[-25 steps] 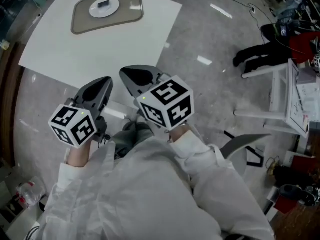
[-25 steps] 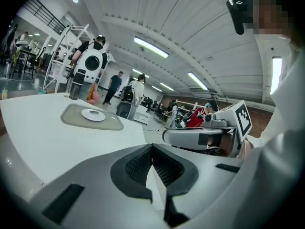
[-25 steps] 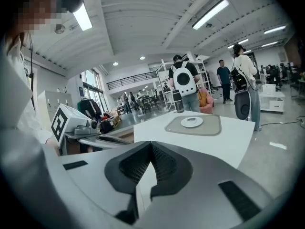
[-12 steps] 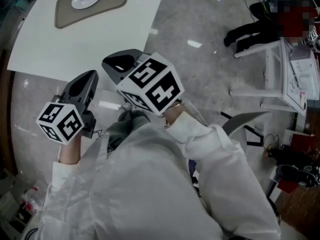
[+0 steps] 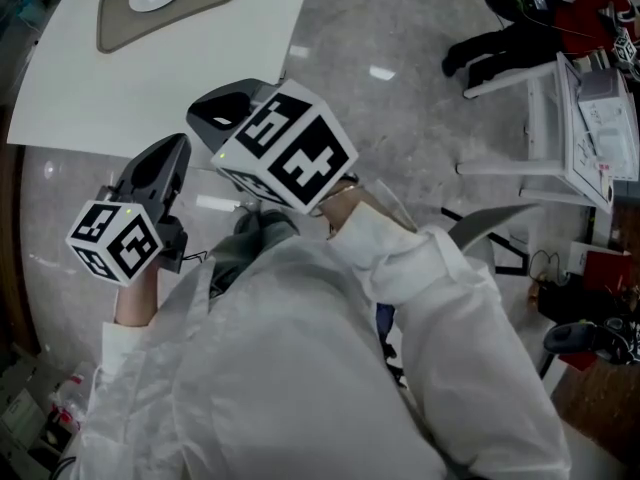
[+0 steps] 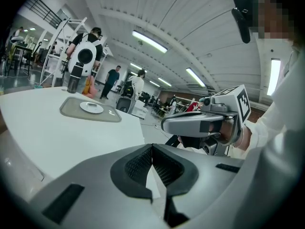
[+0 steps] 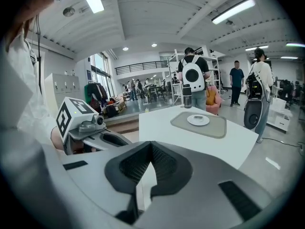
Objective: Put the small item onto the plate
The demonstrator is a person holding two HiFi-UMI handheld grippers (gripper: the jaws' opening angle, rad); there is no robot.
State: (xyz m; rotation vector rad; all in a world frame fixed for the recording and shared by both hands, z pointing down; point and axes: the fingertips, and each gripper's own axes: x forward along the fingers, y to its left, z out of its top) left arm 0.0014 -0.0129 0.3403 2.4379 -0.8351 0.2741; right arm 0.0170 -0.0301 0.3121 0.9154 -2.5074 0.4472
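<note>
Both left gripper (image 6: 151, 149) and right gripper (image 7: 151, 147) closed, empty; small item (image 7: 200, 119) on plate (image 7: 190, 121) too tiny to identify

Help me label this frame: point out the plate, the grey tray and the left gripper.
plate (image 5: 152, 2), head view, bare near rim.
grey tray (image 5: 120, 30), head view, bare near corner.
left gripper (image 6: 152, 148), left gripper view, where its shut jaws meet.
</note>
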